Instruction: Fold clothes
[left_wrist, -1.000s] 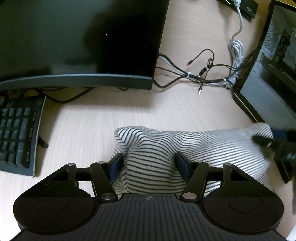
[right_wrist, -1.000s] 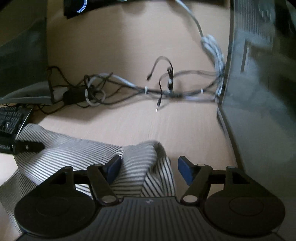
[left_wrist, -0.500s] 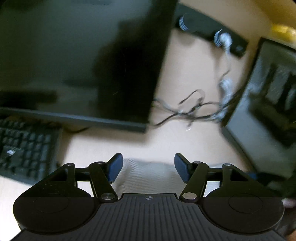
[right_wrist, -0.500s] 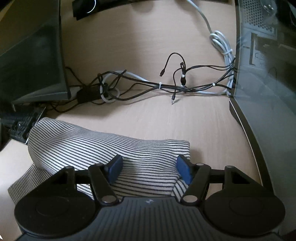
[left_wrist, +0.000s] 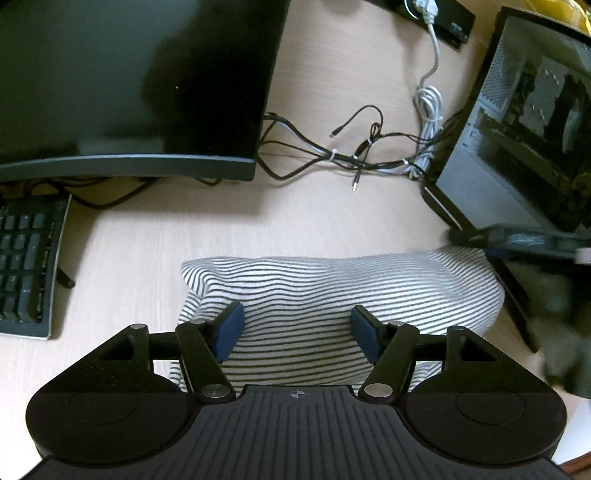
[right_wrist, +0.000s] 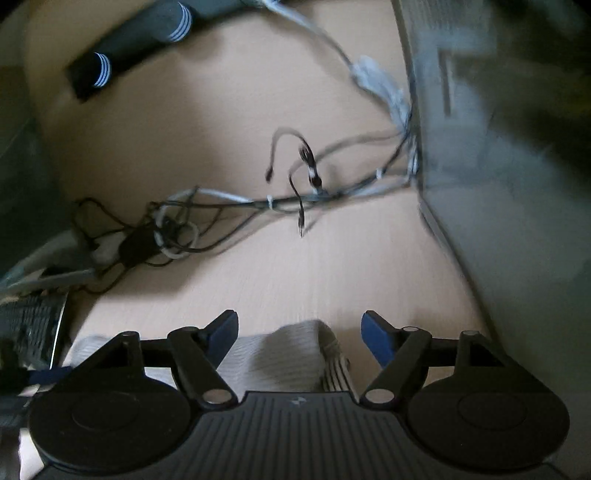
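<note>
Tongs (left_wrist: 297, 334) gape over striped garment (left_wrist: 332, 291); no legible writing.

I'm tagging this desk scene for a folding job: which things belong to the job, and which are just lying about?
Job:
striped garment
left tongs, open over it
right tongs, open at its edge

Lying about:
monitor
keyboard
cable bundle
computer case
desk
</note>
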